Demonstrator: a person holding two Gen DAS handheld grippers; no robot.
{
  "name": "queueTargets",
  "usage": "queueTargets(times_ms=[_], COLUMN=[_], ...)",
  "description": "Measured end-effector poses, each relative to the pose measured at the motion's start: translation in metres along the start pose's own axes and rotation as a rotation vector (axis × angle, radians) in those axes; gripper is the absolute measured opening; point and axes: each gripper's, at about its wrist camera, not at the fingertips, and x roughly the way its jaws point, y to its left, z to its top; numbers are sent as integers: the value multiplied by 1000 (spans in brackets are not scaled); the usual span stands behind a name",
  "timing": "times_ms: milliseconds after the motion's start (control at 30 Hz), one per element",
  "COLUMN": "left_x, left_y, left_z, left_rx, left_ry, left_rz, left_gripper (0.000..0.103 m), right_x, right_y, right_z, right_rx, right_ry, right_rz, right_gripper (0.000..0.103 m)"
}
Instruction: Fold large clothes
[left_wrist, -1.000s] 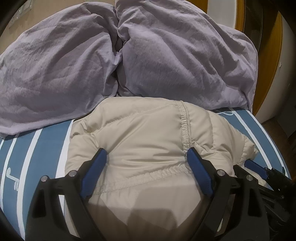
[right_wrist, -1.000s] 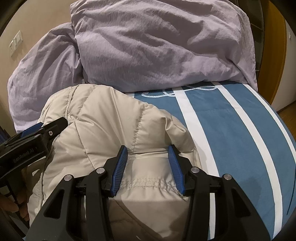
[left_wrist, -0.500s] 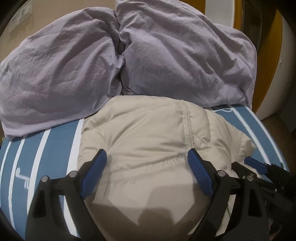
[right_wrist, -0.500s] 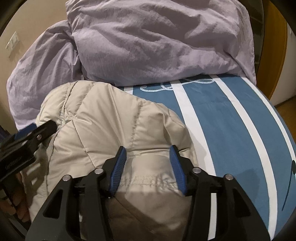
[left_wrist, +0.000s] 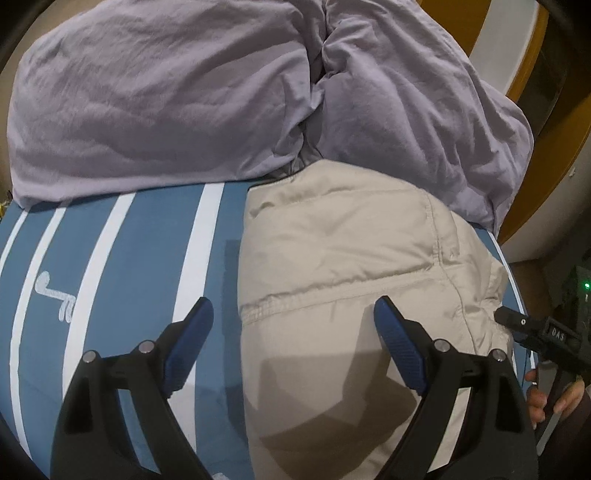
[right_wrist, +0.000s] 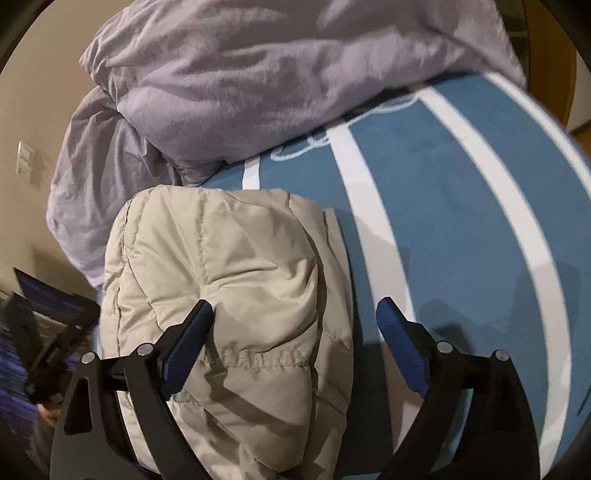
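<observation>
1. A puffy beige quilted jacket (left_wrist: 343, 266), folded into a thick bundle, lay on the blue bedcover with white stripes (left_wrist: 147, 258), its far edge against a rumpled lilac duvet (left_wrist: 166, 92).
2. Our left gripper (left_wrist: 293, 332) stood wide open, holding nothing.
3. Our right gripper (right_wrist: 295, 334) had just been opening; the jacket's edge sat between its jaws, unpressed.
4. We judged the jacket light, soft, springy and slippery; the stitched hem (right_wrist: 255, 360) looked best to grip.
</observation>
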Motion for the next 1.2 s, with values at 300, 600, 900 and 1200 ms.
queueTargets(times_ms=[300, 600, 900, 1200], left_x=[20, 39, 53, 43], left_y=[17, 38, 49, 57], left_z=[-4, -13, -15, -6], left_rx=[-147, -320, -422, -411], left_ry=[86, 125, 158, 145], left_rz=[-142, -246, -347, -393], left_gripper=[91, 98, 96, 69], right_x=[31, 60, 68, 64], right_y=[-20, -16, -14, -14], right_z=[4, 10, 7, 2], right_rx=[114, 128, 139, 216], right_ry=[178, 294, 310, 263], right_rz=[183, 292, 367, 470], right_gripper=[102, 102, 99, 67])
